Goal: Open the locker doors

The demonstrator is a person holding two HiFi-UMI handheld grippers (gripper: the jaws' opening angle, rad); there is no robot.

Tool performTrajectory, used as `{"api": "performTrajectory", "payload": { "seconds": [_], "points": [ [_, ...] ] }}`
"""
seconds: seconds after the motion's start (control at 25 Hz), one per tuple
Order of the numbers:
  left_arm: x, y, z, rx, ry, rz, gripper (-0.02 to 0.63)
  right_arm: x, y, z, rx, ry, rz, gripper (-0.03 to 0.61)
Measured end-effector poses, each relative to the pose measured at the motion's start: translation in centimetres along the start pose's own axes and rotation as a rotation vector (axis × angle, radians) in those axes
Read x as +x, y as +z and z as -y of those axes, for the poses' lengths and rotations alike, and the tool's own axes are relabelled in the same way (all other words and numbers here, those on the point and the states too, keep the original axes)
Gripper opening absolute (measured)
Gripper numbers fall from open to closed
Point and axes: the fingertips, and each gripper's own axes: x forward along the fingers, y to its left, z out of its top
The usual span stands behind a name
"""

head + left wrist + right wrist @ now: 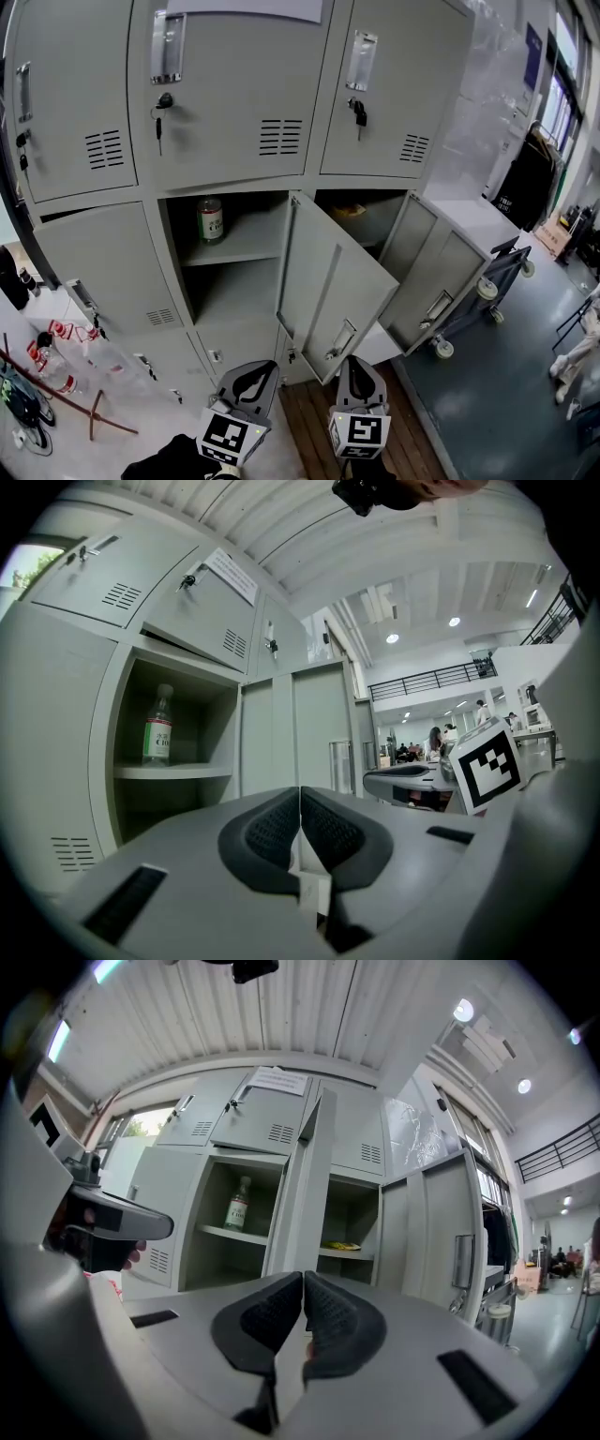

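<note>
Grey steel lockers point(234, 84) fill the wall ahead of me, three columns wide, standing on a floor point(487, 403) that is dark grey to the right with wooden boards below my hands. All three doors of the top row are shut, with keys point(159, 120) hanging from their locks. In the middle row the left door point(98, 272) is shut, while the middle locker door point(328, 281) and the right locker door point(450, 272) both stand swung out toward me, hinged on their right sides.

A bottle point(210, 219) with a green-and-white label stands upright on the shelf of the open middle compartment. Something yellow point(349, 210) lies on the shelf of the right one; I cannot tell what it is. A wheeled trolley point(502, 267) stands just past the right locker door.

My left tongs point(251, 373) are closed, pad against pad, with nothing between them, and sit low in front of the shut bottom locker under the bottle's compartment. My right tongs point(359, 367) are likewise pressed together and empty. They lie just below the free edge and handle point(342, 339) of the middle locker door, near it but apart. From the right gripper view that door rises edge-on directly beyond the tips. The right locker door is well off to the right of both tongs.
</note>
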Motion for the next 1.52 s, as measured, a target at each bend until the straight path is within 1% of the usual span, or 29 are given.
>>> {"api": "performTrajectory", "payload": {
  "seconds": [0.48,0.6,0.8,0.92,1.08,1.28,1.52],
  "points": [
    [0.6,0.1,0.4,0.003,0.022,0.0,0.025,0.4,-0.1,1.3,0.002,0.008,0.0,0.017],
    [0.4,0.3,0.4,0.006,0.03,0.006,0.025,-0.1,0.4,1.2,-0.001,0.013,0.015,0.017],
    [-0.6,0.9,-0.1,0.012,0.059,0.023,0.025,-0.9,2.1,-0.1,0.0,0.046,0.051,0.017],
    [-1.6,1.5,-0.8,0.019,0.09,0.035,0.025,-1.0,3.0,-1.5,0.005,0.08,0.075,0.017],
    [-3.4,1.9,-2.1,0.025,0.145,0.044,0.025,-1.1,3.9,-4.3,0.01,0.149,0.102,0.017],
    [-6.0,2.1,-4.2,0.032,0.227,0.045,0.025,-0.6,4.7,-8.3,0.018,0.244,0.12,0.017],
    [-9.5,1.5,-6.8,0.027,0.336,0.03,0.025,0.1,5.1,-13.1,0.02,0.359,0.135,0.017]
  ]
}}
